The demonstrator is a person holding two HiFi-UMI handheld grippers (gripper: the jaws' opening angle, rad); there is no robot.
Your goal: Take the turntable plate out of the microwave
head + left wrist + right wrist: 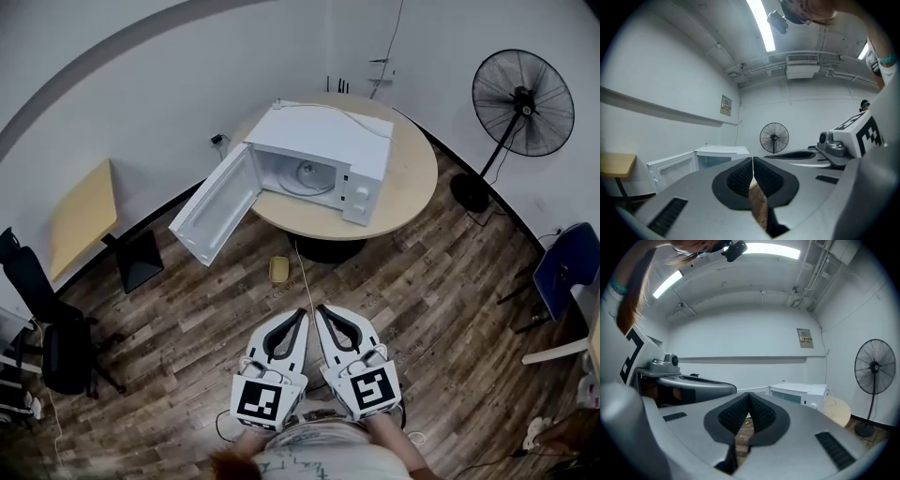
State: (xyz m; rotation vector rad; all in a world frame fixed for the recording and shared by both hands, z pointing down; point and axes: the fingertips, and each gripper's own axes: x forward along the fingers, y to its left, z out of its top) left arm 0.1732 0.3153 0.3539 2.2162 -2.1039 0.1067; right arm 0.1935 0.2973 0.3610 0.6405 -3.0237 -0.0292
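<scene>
Microwave point(323, 141) on round table point(412, 178), door point(214, 217) open; turntable plate point(307, 176) inside.

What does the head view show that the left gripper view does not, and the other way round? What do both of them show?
Only the head view: the turntable plate lying inside the microwave, and a blue chair at the right edge.
Only the left gripper view: the ceiling light, an air unit under the ceiling, and a wall notice.
Both: the microwave with its door open, the standing fan, the left gripper and the right gripper.
</scene>
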